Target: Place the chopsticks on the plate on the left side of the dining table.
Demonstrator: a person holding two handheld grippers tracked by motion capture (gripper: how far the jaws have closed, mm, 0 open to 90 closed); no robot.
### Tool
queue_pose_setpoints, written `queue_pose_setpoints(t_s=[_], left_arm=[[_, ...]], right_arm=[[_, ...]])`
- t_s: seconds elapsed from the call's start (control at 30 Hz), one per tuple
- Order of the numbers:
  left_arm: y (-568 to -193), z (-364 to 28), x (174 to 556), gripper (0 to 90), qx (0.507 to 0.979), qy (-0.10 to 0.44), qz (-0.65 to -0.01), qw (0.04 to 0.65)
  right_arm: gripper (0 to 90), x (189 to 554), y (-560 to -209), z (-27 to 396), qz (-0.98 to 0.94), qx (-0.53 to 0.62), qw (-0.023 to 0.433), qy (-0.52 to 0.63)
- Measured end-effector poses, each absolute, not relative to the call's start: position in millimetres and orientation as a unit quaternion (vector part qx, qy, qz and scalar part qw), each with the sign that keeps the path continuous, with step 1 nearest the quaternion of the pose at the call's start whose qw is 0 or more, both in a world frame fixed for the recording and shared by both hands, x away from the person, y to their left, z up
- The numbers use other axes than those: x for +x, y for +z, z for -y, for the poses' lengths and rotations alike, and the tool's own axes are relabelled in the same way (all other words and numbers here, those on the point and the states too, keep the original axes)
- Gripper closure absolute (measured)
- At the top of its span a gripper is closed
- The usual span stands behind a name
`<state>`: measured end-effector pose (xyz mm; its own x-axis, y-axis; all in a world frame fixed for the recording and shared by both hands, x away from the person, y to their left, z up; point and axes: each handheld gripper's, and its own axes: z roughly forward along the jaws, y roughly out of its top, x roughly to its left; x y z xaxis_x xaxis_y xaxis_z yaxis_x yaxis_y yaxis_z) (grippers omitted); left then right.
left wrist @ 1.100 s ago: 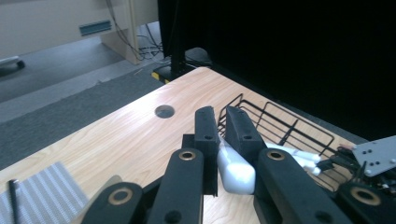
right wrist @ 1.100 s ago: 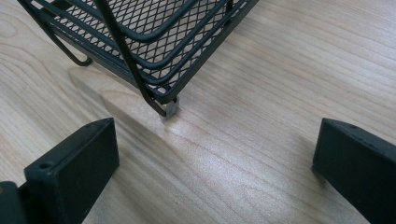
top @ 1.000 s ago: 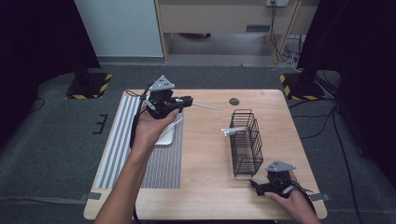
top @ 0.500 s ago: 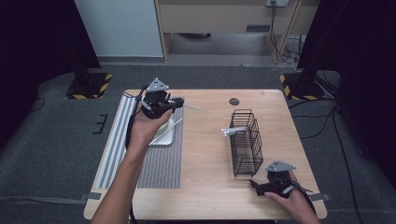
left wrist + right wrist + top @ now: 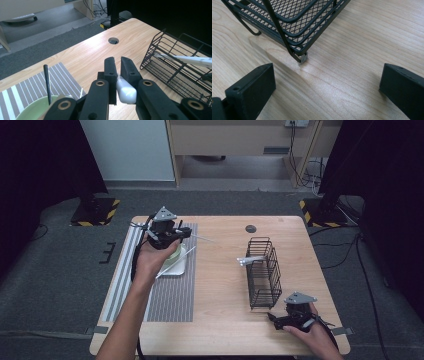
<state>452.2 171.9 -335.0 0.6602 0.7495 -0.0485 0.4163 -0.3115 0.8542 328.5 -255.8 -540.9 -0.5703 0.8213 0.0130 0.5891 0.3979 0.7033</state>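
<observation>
1. White-handled utensil (image 5: 126,91): clamped between the jaws of the left gripper (image 5: 167,232). In the left gripper view the rounded white handle end sits pinched between the two black jaws. In the high view a thin pale shaft projects from the gripper toward the middle of the tabletop (image 5: 220,285); what is at its tip cannot be made out.
2. Left gripper: held above the striped mat (image 5: 172,295), near the tabletop's far-left corner, directly over the green bowl (image 5: 37,110). Jaws narrow, closed on the utensil handle.
3. Green bowl: rests on a white tray (image 5: 177,267) on the far part of the striped mat. A dark stick (image 5: 47,83) stands upright in the bowl, leaning against its rim.
4. Wire basket (image 5: 264,272): black, standing on the right half of the tabletop, well apart from the mat. A second white-handled utensil (image 5: 250,260) lies in it, its end jutting out over the basket's left side.
5. Right gripper (image 5: 292,317): held low at the tabletop's near-right corner, just beside the basket's near end. Jaws wide apart with nothing between them; the right gripper view shows bare wood between them and the basket's foot (image 5: 302,58) ahead.
6. Round hole (image 5: 250,228): set in the tabletop near the far edge, beyond the basket.
</observation>
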Motion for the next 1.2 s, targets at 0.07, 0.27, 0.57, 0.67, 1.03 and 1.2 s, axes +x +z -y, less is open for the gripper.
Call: queue_pose_setpoints(t_s=[0.07, 0.27, 0.57, 0.67, 1.03, 1.2], left_arm=[[-337.3, -172.8, 452.7, 83.1, 0.79, 0.184, -0.371, 0.451], [-346.2, -178.3, 454.9, 83.1, 0.79, 0.18, -0.381, 0.446], [-351.2, -187.5, 455.8, 83.1, 0.786, 0.18, -0.39, 0.444], [-354.1, -190.2, 456.1, 83.1, 0.787, 0.179, -0.393, 0.441], [-364.6, -198.8, 456.8, 83.1, 0.786, 0.179, -0.403, 0.433], [-365.7, -202.8, 457.0, 83.1, 0.783, 0.183, -0.407, 0.433]], right_arm=[[0.3, 328.5, -540.9, 255.8, -0.819, 0.431, 0.171, 0.34], [0.3, 328.5, -540.9, 255.8, -0.818, 0.431, 0.171, 0.34], [0.3, 328.5, -540.9, 255.8, -0.818, 0.431, 0.171, 0.34], [0.3, 328.5, -540.9, 255.8, -0.818, 0.431, 0.171, 0.34], [0.3, 328.4, -540.9, 255.8, -0.818, 0.431, 0.171, 0.34], [0.3, 328.5, -540.9, 255.8, -0.818, 0.431, 0.171, 0.34]])
